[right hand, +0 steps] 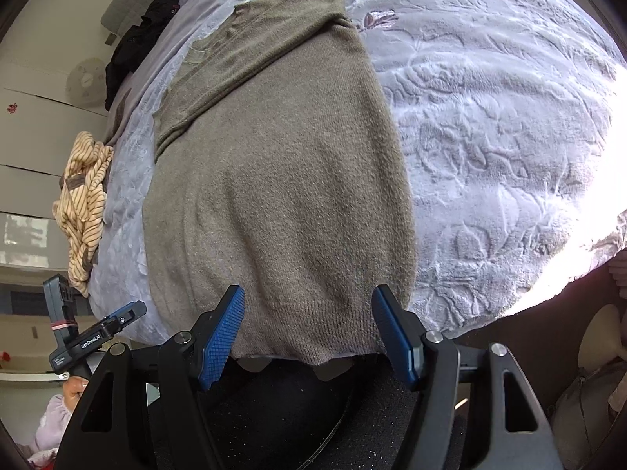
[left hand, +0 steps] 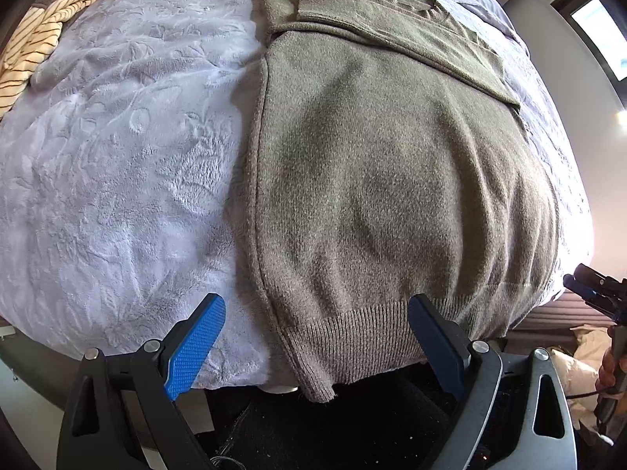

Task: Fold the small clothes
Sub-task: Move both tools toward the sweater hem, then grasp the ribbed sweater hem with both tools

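Grey bedding [left hand: 117, 156] carried a half-folded olive sweater [left hand: 392, 176]; both the left gripper [left hand: 317, 337] and right gripper [right hand: 307, 333] hung open over its hem.

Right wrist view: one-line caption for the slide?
Open right gripper poised over the ribbed hem of an olive sweater laid on a lilac embossed blanket, sleeves folded in.

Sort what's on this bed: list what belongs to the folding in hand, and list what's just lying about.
In the job:
- olive-brown sweater, sleeves already folded in, hem at the bed edge
- left gripper, open at the hem
- right gripper, open at the hem

Lying about:
- striped garment
- black garment
- grey blanket underneath
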`<state>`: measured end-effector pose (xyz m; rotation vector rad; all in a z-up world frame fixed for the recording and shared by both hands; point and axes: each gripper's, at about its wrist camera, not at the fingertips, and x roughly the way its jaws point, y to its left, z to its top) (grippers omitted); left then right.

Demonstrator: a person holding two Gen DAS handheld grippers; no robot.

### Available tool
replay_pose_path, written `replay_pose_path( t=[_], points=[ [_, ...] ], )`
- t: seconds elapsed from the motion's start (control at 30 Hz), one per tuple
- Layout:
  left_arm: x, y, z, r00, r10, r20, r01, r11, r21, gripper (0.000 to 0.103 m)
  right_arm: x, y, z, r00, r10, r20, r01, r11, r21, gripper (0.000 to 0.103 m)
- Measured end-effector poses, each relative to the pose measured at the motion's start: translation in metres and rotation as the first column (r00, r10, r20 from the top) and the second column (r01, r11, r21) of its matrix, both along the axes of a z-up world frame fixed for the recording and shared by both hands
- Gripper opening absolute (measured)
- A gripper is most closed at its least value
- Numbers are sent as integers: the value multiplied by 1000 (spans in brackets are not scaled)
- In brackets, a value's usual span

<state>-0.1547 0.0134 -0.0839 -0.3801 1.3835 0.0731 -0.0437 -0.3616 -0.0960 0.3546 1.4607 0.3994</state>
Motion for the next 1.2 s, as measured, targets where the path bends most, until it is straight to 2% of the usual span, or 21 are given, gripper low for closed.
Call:
replay_pose_path(
  t=[0.23,0.37,0.6,0.77,0.97,1.2],
  points=[
    [-9,0,0,1000,-10,24,11,1000,-11,95,-1,-2,-7,999,32,-7,-32,999,3,71],
    [-16,2,1,997,-51,51,53,998,-21,95,-2,-3,-10,997,70,10,-71,997,29,71],
    [-19,3,-21,994,-103,29,106,986,-125,95,-4,-10,-41,993,114,-36,-112,992,50,71],
    [-20,2,-35,992,-122,15,123,979,-162,95,-9,-13,-63,988,141,-60,-141,990,-5,71],
    [-18,2,-43,994,-107,17,108,967,-231,95,-9,-18,-82,986,132,-99,-124,989,82,73],
    [-7,-14,-44,994,-101,34,106,931,-351,95,-7,-12,-81,981,162,-105,-135,964,230,73]
  ],
)
